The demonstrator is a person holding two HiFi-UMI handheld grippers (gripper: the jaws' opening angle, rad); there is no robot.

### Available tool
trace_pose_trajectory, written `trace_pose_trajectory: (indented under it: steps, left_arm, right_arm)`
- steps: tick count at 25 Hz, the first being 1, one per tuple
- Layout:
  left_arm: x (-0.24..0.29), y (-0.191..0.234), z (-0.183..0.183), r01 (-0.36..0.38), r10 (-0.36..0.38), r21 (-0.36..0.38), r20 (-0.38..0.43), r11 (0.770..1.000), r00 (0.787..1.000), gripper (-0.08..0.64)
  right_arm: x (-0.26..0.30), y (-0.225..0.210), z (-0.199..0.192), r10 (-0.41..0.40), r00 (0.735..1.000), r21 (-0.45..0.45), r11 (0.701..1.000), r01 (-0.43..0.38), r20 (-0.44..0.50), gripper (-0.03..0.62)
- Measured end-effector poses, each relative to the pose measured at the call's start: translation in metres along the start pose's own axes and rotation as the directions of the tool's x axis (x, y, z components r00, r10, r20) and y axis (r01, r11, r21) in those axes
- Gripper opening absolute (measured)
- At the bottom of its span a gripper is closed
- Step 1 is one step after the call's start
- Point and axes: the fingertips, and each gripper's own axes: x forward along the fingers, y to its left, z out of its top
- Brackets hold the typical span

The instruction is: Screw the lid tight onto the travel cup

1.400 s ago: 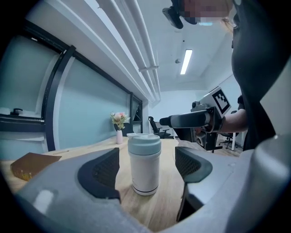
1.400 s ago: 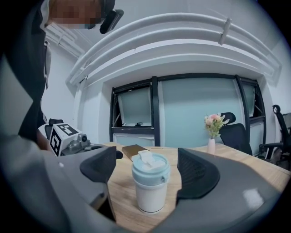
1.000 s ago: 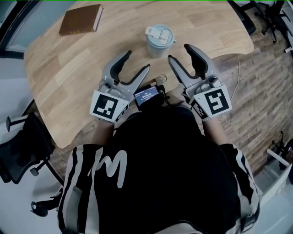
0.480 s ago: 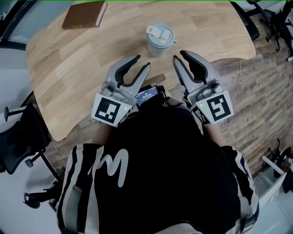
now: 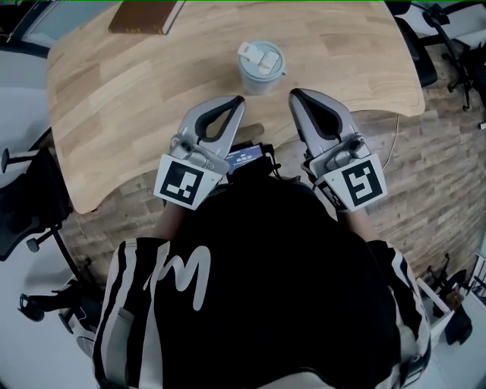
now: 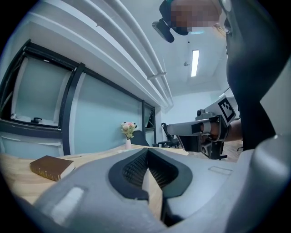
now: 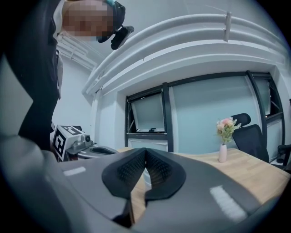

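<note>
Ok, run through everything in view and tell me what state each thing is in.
cup, upright on the table, untouched
lid, on the cup; how tight cannot be told
book, closed, lying flat
left tool, just closed, shut, empty
right tool, just closed, shut, empty
vase, upright, holding flowers
screen, lit

Wooden table (image 5: 114, 99), travel cup (image 5: 260, 68), book (image 5: 144, 17)
</note>
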Motion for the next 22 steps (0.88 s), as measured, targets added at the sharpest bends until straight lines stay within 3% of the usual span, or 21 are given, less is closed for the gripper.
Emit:
trace_pose_trajectory:
  steps: [8,22]
  left_arm:
    - [-0.003,-0.006,0.005,-0.044,0.044,0.002,0.009,0.999,0.999,0.002]
    - [0.000,-0.013,0.007,-0.049,0.049,-0.002,0.019,0.999,0.999,0.002]
  right_arm:
    - [-0.003,0.008,-0.002,0.070,0.998,-0.014,0.997,-0.070,0.004,0.000]
    - [-0.009,0.009,0.000,0.088,0.996,-0.037,0.995,-0.087,0.005,0.000]
